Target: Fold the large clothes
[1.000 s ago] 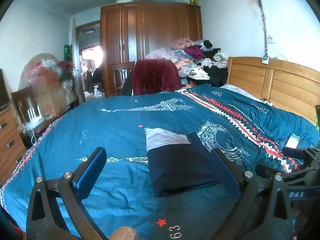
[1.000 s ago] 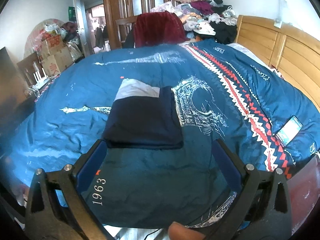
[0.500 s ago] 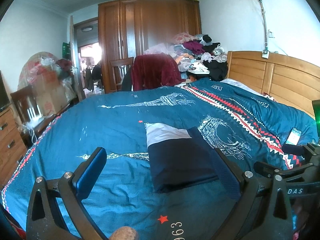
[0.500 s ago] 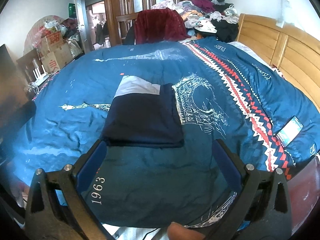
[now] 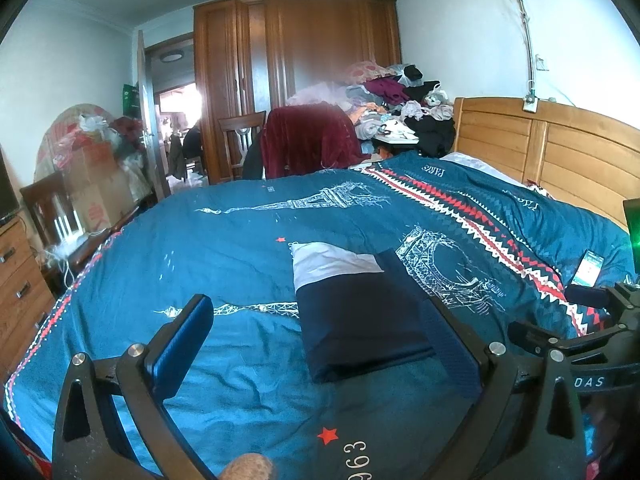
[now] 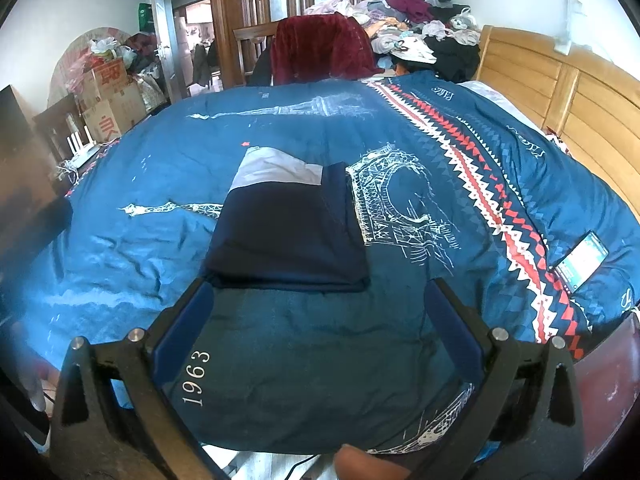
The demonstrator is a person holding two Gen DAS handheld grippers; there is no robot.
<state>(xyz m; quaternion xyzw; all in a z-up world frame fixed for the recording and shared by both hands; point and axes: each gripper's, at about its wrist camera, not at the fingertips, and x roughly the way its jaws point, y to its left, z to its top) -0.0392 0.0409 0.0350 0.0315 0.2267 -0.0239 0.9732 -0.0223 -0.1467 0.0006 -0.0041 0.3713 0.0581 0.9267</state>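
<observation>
Left tool [image 5: 316,340] and right tool [image 6: 318,320] gape wide, empty; folded garment [image 6: 288,232] lies untouched.

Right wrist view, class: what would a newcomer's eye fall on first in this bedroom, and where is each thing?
First, the folded navy garment with a pale grey panel, lying flat mid-bed on the blue Paris-print duvet, just beyond the open right gripper. Then the red-and-white zigzag band running toward the wooden headboard, with a lit phone resting beside it. Behind the bed, a heap of clothes is piled against the wardrobe.
</observation>
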